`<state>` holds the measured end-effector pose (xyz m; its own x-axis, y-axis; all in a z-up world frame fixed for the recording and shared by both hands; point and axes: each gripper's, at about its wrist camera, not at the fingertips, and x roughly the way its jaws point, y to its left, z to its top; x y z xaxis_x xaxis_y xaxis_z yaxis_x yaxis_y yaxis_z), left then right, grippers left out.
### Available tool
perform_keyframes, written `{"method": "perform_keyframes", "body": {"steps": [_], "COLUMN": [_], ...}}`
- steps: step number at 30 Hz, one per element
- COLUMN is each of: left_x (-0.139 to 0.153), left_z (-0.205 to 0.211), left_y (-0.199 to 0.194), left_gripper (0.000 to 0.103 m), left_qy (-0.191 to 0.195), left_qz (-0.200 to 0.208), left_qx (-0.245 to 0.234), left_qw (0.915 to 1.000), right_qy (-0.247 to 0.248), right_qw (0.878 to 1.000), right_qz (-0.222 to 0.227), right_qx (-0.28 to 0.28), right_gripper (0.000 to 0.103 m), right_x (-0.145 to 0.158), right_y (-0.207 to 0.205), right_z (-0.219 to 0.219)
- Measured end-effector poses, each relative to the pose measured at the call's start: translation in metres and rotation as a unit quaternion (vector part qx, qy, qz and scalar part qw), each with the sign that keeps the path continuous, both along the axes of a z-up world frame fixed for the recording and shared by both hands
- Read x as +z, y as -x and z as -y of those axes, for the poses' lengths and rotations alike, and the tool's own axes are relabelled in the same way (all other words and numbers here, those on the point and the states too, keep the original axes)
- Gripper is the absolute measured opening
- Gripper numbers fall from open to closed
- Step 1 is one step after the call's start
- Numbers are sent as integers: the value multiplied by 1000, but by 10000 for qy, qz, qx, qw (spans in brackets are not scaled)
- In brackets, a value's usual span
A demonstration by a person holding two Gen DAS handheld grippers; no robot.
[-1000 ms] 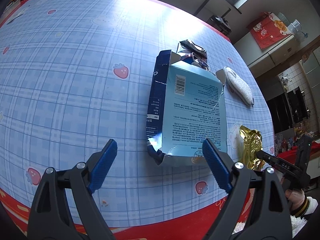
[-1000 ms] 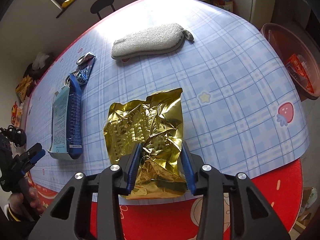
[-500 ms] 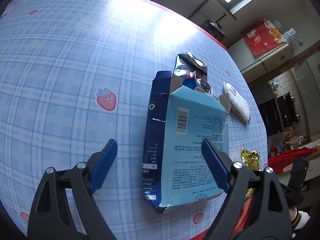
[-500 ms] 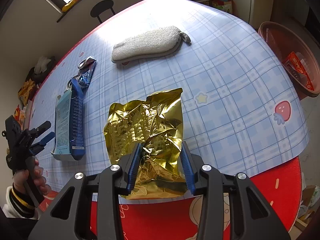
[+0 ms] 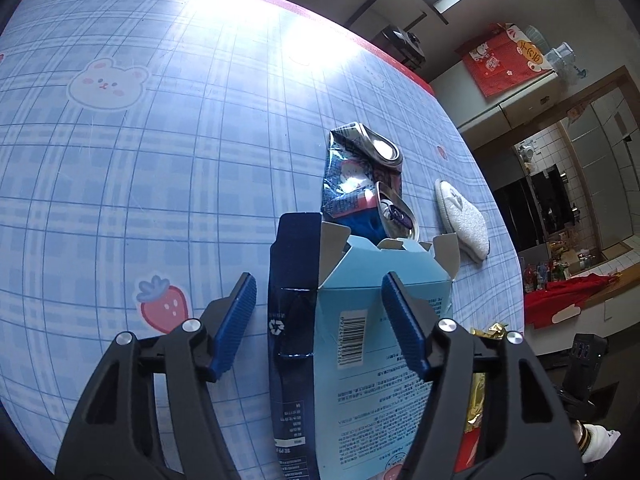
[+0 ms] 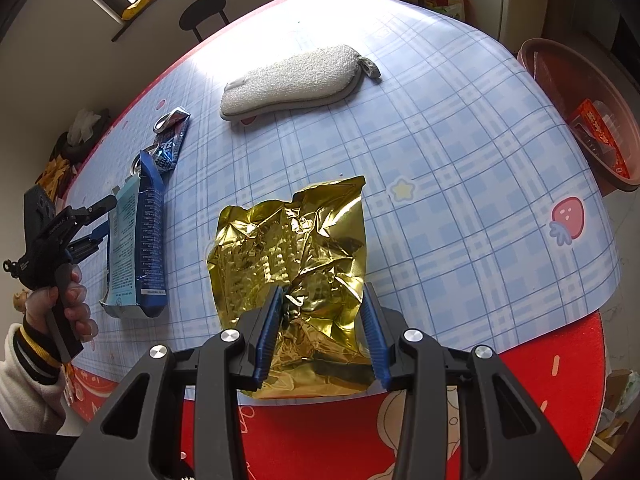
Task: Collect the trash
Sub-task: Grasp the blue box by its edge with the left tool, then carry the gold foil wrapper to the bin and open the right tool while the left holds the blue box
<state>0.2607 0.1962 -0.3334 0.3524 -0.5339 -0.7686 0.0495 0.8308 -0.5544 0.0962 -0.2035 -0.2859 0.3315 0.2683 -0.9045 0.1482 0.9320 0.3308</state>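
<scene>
A flattened blue carton lies on the plaid tablecloth, its open flaps at the far end. My left gripper straddles that end. Its jaws are closing with the carton between them, and the left pad still stands clear of the dark blue side. From the right wrist view the carton and the left gripper sit at the left, the gripper in a person's hand. My right gripper is shut on the near part of a crumpled gold foil bag at the table's front edge.
A crushed blue can lies just beyond the carton. A grey sponge mitt rests farther back. Off the table's right edge stands a reddish basin with red packets inside. A dark stool stands behind the table.
My left gripper has moved forward along the carton to its open far end, and its jaws have narrowed. The right gripper and the gold bag have not moved.
</scene>
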Motion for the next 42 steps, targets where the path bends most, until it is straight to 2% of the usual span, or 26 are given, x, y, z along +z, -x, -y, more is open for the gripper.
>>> {"method": "perform_keyframes", "body": {"steps": [5, 8, 10, 12, 13, 15, 18, 20, 27, 34, 42], "left_x": [-5, -2, -3, -7, -9, -4, 17, 38, 104, 164, 219], "left_z": [2, 14, 17, 10, 7, 4, 3, 6, 19, 17, 39], "left_y": [-8, -6, -5, -6, -3, 3, 16, 25, 65, 89, 107], "left_gripper": [66, 61, 57, 41, 41, 33, 25, 23, 21, 21, 21], "left_qy": [486, 73, 57, 214, 318, 315, 429, 457, 290, 337, 264], "left_qz": [-136, 23, 42, -114, -184, -69, 225, 460, 1210, 1848, 2418], "left_qx": [-31, -151, -161, -30, 25, 55, 84, 80, -15, 140, 282], "left_qw": [9987, 9999, 9998, 9997, 9993, 9995, 9988, 9979, 9922, 9821, 9695], "right_qy": [-2, -11, -22, -29, -29, -27, -22, -35, -101, -53, -29], "right_qw": [10000, 10000, 10000, 10000, 10000, 9999, 9998, 9997, 9986, 9940, 9849], "right_qz": [-3, 7, 15, 34, 53, 102, 173, 218, 499, 1081, 1709], "right_qx": [-15, 10, 18, 24, 26, 30, -6, -55, -140, -123, -270], "right_gripper": [40, 40, 40, 40, 40, 40, 40, 40, 40, 40, 40], "right_x": [0, 0, 0, 1, 2, 5, 10, 13, 29, 63, 104], "right_y": [0, 0, 0, 0, 1, 2, 6, 10, 19, 24, 26], "right_z": [2, 1, 1, 1, 1, 2, 6, 9, 16, 29, 73]}}
